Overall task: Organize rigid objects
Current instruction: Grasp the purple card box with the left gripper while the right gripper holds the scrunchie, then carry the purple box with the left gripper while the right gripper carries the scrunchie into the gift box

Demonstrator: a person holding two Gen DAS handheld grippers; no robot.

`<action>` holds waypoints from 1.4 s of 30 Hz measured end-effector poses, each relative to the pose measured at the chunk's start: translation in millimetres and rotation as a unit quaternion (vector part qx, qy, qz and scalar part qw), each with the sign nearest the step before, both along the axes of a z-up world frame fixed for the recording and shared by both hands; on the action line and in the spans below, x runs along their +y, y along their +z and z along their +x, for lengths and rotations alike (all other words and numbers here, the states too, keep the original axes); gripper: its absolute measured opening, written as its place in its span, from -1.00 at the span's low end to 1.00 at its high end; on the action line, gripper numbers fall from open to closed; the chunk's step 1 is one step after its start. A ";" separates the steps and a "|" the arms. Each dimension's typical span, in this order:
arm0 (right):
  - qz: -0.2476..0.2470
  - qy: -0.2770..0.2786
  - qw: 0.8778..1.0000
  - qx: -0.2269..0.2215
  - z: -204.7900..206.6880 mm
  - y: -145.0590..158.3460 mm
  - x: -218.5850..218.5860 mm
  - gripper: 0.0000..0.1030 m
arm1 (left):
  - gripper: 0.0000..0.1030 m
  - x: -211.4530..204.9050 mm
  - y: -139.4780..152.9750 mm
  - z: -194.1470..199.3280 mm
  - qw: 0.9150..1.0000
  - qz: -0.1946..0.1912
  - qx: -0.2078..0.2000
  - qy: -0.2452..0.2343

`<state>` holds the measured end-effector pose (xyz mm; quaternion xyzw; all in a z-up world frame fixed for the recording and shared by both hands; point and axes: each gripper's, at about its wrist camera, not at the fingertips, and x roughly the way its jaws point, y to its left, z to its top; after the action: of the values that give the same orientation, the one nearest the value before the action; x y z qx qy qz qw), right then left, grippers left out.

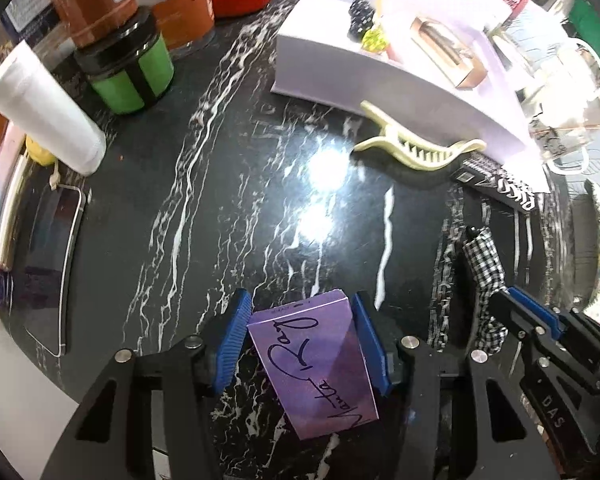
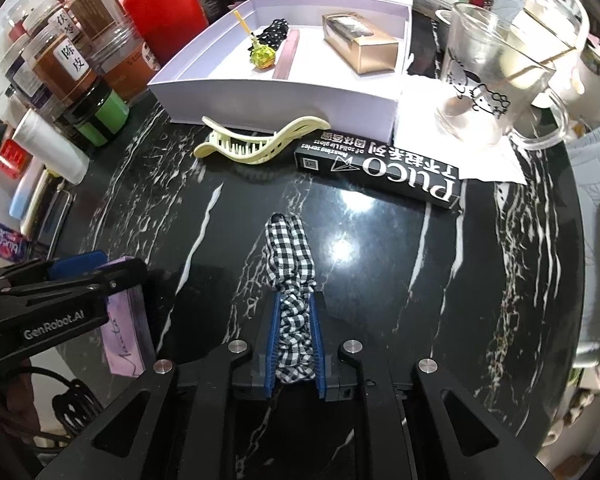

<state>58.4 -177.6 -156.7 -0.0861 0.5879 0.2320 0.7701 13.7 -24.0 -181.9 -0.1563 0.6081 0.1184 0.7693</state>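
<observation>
My left gripper [image 1: 302, 316] is shut on a purple box [image 1: 314, 364] with handwriting, held just above the black marble table [image 1: 220, 220]. It also shows in the right wrist view [image 2: 124, 320]. My right gripper [image 2: 294, 308] is shut on a black-and-white checked scrunchie [image 2: 290, 264], which also shows in the left wrist view [image 1: 484, 280]. A white open box [image 2: 260, 100] at the back holds a gold box [image 2: 360, 46], a black scrunchie [image 2: 274, 32], a green pick [image 2: 262, 56] and a pink stick [image 2: 286, 56]. A cream hair claw [image 2: 260, 142] and a black PUCO box [image 2: 380, 168] lie before it.
Jars [image 2: 76, 64], a green jar [image 1: 128, 68], a red container [image 2: 164, 8] and a white tube [image 1: 46, 108] crowd the left. A phone [image 1: 48, 264] lies at the left edge. Glass mugs [image 2: 480, 80] stand on a white napkin [image 2: 488, 164] at the right.
</observation>
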 end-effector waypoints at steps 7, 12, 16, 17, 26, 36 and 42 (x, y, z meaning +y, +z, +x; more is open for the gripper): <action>0.009 -0.019 1.000 -0.012 -5.4 14.6 -6.6 -0.72 | 0.01 -6.9 32.0 10.6 0.999 0.001 -0.027 -0.027; 0.013 -0.040 0.999 -0.017 -9.2 27.3 -12.5 -0.72 | 0.01 -7.7 51.9 16.8 0.998 0.002 -0.049 -0.048; 0.017 -0.051 0.998 -0.025 -11.6 41.5 -15.7 -0.72 | 0.01 -8.5 68.3 20.9 0.996 0.003 -0.064 -0.064; 0.019 -0.054 0.998 -0.026 -12.1 44.4 -16.2 -0.72 | 0.01 -8.7 71.5 21.2 0.995 0.003 -0.068 -0.067; 0.034 -0.072 0.996 -0.044 -13.5 75.9 -20.0 -0.72 | 0.00 -12.5 113.2 30.9 0.990 0.013 -0.104 -0.093; 0.049 -0.065 0.995 -0.064 -8.6 103.4 -10.3 -0.72 | 0.01 -10.9 146.6 44.9 0.983 0.024 -0.134 -0.120; 0.057 -0.065 0.994 -0.070 -1.2 113.1 -0.9 -0.72 | 0.01 -2.6 158.3 59.2 0.981 0.028 -0.147 -0.121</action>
<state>57.2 -178.5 -43.7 -0.0199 0.5229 0.2076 0.8265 72.8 -26.6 -23.5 -0.0755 0.4992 0.0169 0.8630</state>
